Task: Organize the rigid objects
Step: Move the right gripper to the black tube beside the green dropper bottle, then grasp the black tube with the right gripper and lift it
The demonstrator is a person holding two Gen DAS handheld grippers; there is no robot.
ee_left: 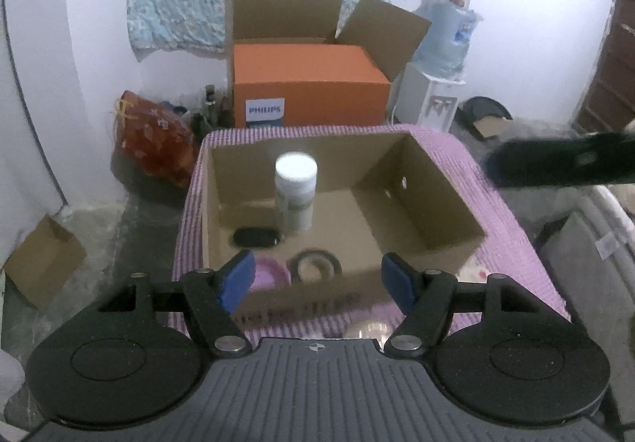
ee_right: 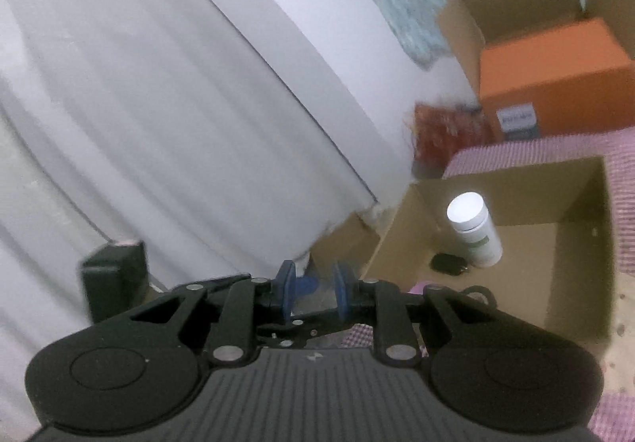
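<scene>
Through the left wrist camera we are looking down into the open box point(ee_left: 420, 199), which is sitting on a checked cloth point(ee_left: 512, 243) at 12 o'clock from the left gripper point(ee_left: 317, 283). Its jaws are standing wide apart and holding nothing. In the box a white bottle point(ee_left: 295, 192) is standing upright with its long axis vertical and its cap up. A black oval point(ee_left: 256, 237) is lying flat at the bottle's 7 o'clock. A dark ring point(ee_left: 315, 263) and a pink dish point(ee_left: 270, 275) are lying nearer the jaws. At 3 o'clock a dark blur point(ee_left: 563, 164) is reaching in over the cloth; we are not able to tell what it is.

Through the right wrist camera we are seeing the right gripper point(ee_right: 313, 289) with its jaws drawn close on a small blue piece point(ee_right: 306, 284). It is too blurred for us to read its shape or long axis. The box point(ee_right: 516, 180) is lying at 2 o'clock from these jaws, with the bottle point(ee_right: 474, 229) and the oval point(ee_right: 448, 263) in its near corner.

We are judging that the coming move turns on swinging the right gripper toward 2 o'clock, over the box wall. The loaded right gripper is the one to act, though the left is sitting nearer the opening.
</scene>
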